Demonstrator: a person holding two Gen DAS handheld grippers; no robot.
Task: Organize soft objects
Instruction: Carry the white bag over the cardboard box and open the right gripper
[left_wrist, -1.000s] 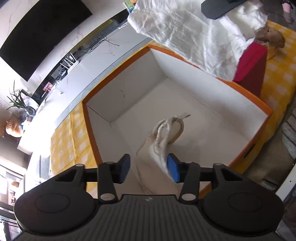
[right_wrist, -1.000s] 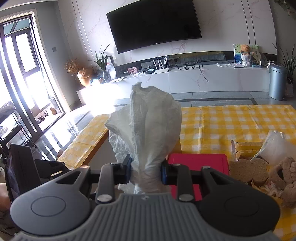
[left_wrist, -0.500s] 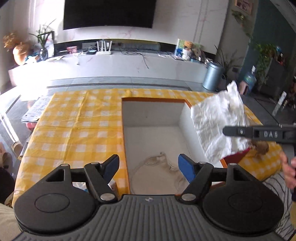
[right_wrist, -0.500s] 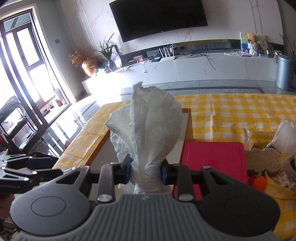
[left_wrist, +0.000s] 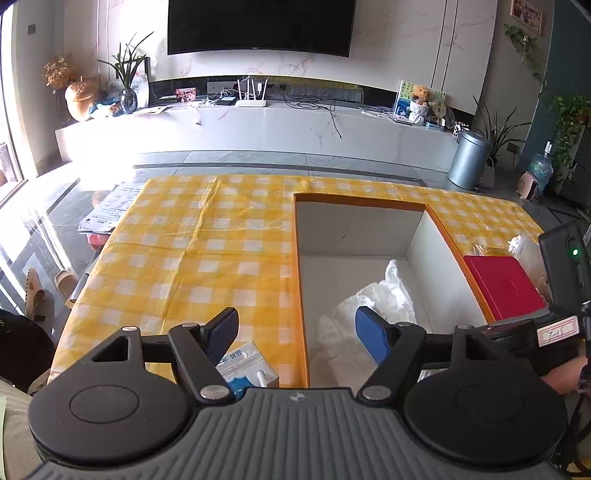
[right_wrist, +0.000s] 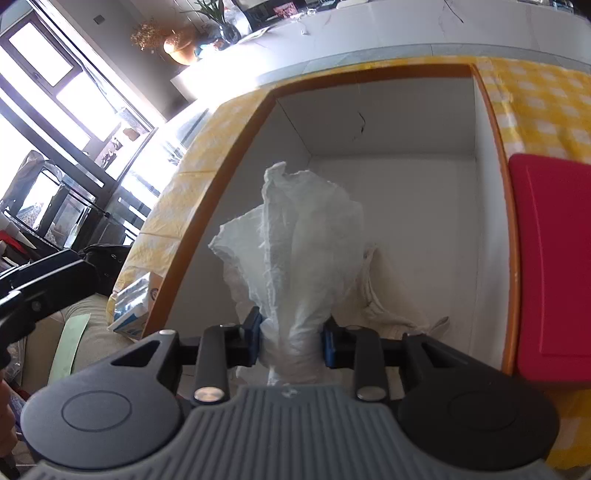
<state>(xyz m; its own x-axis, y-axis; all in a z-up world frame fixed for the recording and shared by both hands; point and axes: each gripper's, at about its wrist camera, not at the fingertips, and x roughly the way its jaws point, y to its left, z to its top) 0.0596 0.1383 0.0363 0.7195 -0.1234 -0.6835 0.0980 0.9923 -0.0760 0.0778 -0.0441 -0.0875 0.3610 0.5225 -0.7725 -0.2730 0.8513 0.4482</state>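
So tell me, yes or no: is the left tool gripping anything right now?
No, the left tool is open and empty above the table, while the white cloth is pinched in the right tool.

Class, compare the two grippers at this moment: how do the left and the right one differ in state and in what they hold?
The left gripper is open and holds nothing; the right gripper is shut on the white cloth. The left gripper sits over the near rim of the orange box; the right gripper points into it. Both have blue pads.
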